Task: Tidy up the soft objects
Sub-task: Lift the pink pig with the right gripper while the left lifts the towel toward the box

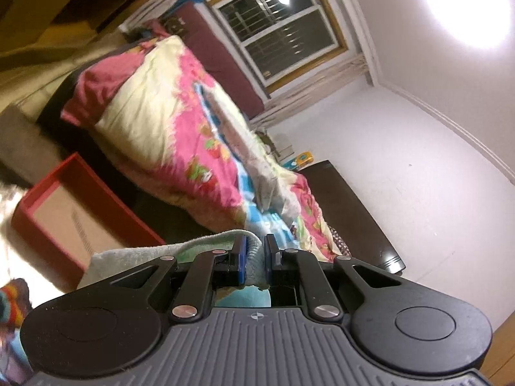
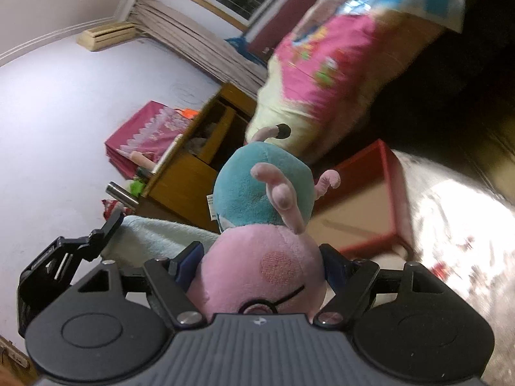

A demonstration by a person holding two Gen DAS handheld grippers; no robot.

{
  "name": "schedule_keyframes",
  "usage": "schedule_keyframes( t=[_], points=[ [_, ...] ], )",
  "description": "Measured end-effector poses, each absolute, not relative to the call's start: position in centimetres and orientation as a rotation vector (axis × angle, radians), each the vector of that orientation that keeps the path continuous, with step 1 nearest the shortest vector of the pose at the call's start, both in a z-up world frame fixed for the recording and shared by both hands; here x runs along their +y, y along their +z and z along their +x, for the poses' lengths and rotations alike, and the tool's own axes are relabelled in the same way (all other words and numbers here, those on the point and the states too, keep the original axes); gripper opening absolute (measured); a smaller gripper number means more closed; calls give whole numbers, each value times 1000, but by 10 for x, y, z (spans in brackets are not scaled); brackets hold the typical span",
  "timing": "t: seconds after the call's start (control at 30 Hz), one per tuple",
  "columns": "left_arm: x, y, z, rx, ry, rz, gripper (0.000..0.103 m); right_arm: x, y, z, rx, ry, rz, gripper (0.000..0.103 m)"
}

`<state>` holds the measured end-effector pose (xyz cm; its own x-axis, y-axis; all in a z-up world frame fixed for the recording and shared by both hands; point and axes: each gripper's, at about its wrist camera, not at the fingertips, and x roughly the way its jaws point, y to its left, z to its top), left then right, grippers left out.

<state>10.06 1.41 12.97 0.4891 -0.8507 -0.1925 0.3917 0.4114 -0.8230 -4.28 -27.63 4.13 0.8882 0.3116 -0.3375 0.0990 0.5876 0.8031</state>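
Observation:
My left gripper [image 1: 255, 254] is shut on a pale green towel [image 1: 141, 254], which hangs off to its left; the towel also shows in the right wrist view [image 2: 154, 234]. My right gripper [image 2: 257, 263] is shut on the pink head of a plush pig [image 2: 260, 273] in a teal shirt [image 2: 264, 186], its arms sticking up. A red open box [image 1: 80, 209] with a beige floor sits on the ground beside the bed; it also shows past the toy in the right wrist view [image 2: 363, 202]. Both grippers are held up in the air.
A bed with a pink and cream quilt [image 1: 167, 112] fills the middle, with a dark headboard [image 1: 354, 212]. A wooden cabinet [image 2: 193, 167] and a pink bag [image 2: 145, 135] stand by the wall. A striped soft thing [image 1: 11, 302] lies at the lower left.

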Motion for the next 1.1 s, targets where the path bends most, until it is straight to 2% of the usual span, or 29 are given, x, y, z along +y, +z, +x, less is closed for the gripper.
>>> schedule_keyframes(
  t=[0.33, 0.7, 0.87, 1.1],
  points=[
    [-18, 175, 124, 605, -873, -686, 8, -274, 86, -6, 373, 150, 855, 55],
    [-65, 201, 163, 603, -779, -471, 8, -276, 130, 50, 406, 71, 613, 55],
    [-86, 184, 187, 655, -719, -373, 8, -275, 128, 85, 490, 37, 507, 55],
    [-106, 136, 220, 742, -628, -250, 10, -271, 86, 132, 639, 26, 416, 55]
  ],
)
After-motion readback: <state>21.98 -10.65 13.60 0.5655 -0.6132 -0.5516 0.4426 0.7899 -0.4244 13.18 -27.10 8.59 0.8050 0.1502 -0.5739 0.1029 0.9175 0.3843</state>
